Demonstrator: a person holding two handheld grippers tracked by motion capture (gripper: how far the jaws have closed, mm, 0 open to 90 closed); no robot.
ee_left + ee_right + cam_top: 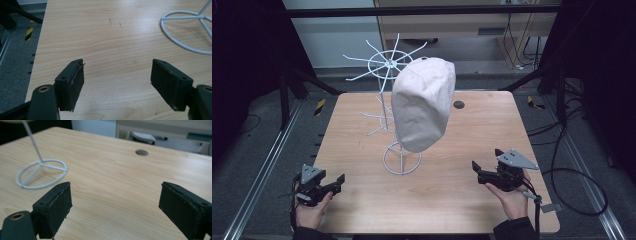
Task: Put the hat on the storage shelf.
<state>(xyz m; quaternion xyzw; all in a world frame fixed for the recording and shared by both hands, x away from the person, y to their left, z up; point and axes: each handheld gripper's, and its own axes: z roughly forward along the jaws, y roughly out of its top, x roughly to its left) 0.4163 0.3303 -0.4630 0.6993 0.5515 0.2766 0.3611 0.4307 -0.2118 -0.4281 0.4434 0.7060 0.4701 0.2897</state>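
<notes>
Cap (423, 102): on white wire rack (398, 125), mid-worktop (362, 200), well apart from both.
Left hand-held gripper (338, 183): spread, empty.
Right hand-held gripper (484, 160): spread, empty.

— We get even, soft overhead light on the table (362, 120); the room around it sinks into near black.

— We agree. Beyond each gripper's jaws the wood looks sharp, with faint shadows; far edges blur slightly.
</notes>
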